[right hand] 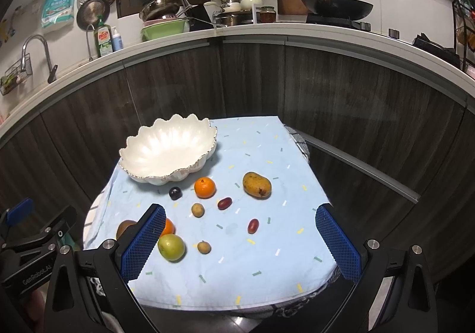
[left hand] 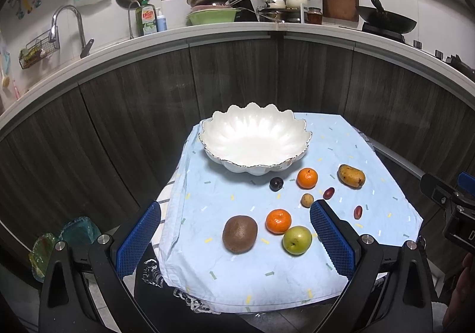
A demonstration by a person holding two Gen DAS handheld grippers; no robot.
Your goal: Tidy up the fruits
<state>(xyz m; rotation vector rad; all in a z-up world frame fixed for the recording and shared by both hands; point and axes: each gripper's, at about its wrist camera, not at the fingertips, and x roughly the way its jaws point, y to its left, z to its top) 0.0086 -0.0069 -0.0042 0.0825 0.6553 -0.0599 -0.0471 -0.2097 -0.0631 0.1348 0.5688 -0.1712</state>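
A white scalloped bowl (left hand: 255, 137) (right hand: 166, 152) stands empty at the back of a small table with a light blue cloth (left hand: 225, 276) (right hand: 267, 267). In front of it lie loose fruits: a kiwi (left hand: 240, 234), two tangerines (left hand: 278, 221) (left hand: 307, 178), a green apple (left hand: 297, 239) (right hand: 171, 247), a mango (left hand: 351, 175) (right hand: 256, 185), a dark plum (left hand: 276, 184) (right hand: 175, 193), red dates (right hand: 224, 203) (right hand: 253, 226) and small longans (right hand: 197, 209) (right hand: 204, 247). My left gripper (left hand: 234, 229) is open above the near fruits. My right gripper (right hand: 240, 232) is open above the table's front.
Dark wooden cabinets and a white counter (left hand: 237, 28) curve behind the table. The counter carries a sink tap (left hand: 66, 24), dishes and a wok (right hand: 335, 8). The table drops off on all sides to the floor.
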